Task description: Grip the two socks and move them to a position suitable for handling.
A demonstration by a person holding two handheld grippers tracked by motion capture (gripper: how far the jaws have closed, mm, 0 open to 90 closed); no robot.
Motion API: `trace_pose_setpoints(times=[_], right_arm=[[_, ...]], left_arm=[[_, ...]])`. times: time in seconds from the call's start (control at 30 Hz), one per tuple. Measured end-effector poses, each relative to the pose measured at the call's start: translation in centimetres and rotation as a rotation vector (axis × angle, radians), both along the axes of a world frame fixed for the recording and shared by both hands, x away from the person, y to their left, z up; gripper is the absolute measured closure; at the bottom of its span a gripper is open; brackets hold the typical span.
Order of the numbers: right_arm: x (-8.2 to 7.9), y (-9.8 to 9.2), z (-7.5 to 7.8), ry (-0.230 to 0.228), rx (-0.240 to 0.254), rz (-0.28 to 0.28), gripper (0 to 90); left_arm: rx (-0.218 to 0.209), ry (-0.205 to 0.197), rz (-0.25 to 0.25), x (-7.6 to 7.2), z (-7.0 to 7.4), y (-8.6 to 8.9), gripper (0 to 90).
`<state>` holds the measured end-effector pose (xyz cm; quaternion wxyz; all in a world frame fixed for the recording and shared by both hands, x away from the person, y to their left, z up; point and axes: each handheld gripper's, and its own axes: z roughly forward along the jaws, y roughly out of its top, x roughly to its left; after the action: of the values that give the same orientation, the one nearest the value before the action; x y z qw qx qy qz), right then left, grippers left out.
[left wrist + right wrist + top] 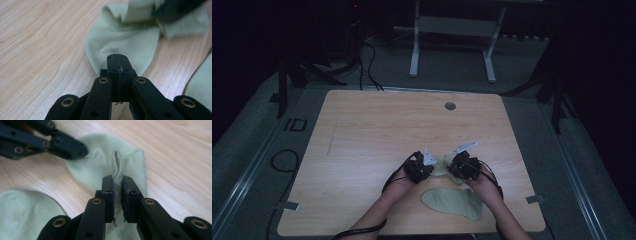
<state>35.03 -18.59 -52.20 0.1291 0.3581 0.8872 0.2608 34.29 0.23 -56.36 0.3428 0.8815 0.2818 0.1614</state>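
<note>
Wood table (362,130); both grippers pinching green sock (100,167).

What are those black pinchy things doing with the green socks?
A person is holding two grippers over a wooden table. The right gripper is pinching a raised fold of a pale green sock. The left gripper is closed at the edge of that same sock, though it is hard to tell how much cloth it has caught. A second green sock lies flat on the table nearer the person, and nobody is touching it.
</note>
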Motion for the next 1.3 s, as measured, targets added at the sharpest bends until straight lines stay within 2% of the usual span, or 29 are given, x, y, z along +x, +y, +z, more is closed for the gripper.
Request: trace_pose_setpoints(times=[0.23, 0.47, 0.57, 0.6, 0.67, 0.8, 0.9, 1.0, 1.17, 1.3], right_arm=[[0.8, -3.3, 1.3, -0.005, 0.033, -0.079, 80.8], [1.7, -6.1, 1.3, 0.01, 0.031, -0.139, 80.0], [2.0, -6.7, 1.2, 0.013, 0.034, -0.155, 76.8], [2.2, -7.2, 1.0, 0.0, 0.023, -0.185, 70.3], [2.4, -7.7, 1.0, 0.0, 0.039, -0.203, 67.4], [2.5, -7.8, 1.0, -0.006, 0.048, -0.21, 70.2], [2.4, -7.2, 0.6, -0.015, 0.014, -0.186, 80.9], [2.6, -6.6, -0.3, 0.005, -0.011, -0.169, 84.9], [3.5, -6.2, -1.7, 0.033, -0.056, -0.176, 86.2], [3.8, -6.4, -1.9, 0.035, -0.038, -0.202, 86.2]], left_arm=[[0.005, -0.002, -0.008, 0.1, 0.0, 0.0, 89.4], [0.013, -0.004, -0.018, 0.3, 0.1, -0.1, 89.4], [0.016, -0.006, -0.019, 0.4, 0.1, -0.2, 89.3], [0.017, -0.007, -0.021, 0.6, 0.1, -0.3, 89.3], [0.03, -0.018, -0.028, 0.6, 0.1, -0.4, 89.2], [0.03, -0.012, -0.03, 0.7, 0.1, -0.5, 89.2], [0.018, -0.007, -0.027, 0.8, 0.1, -0.4, 89.3], [0.021, -0.011, -0.03, 0.9, 0.1, -0.4, 89.2], [0.027, -0.015, -0.033, 1.5, 0.1, -0.4, 89.1], [0.02, -0.011, -0.022, 1.9, 0.1, -0.3, 89.0]])
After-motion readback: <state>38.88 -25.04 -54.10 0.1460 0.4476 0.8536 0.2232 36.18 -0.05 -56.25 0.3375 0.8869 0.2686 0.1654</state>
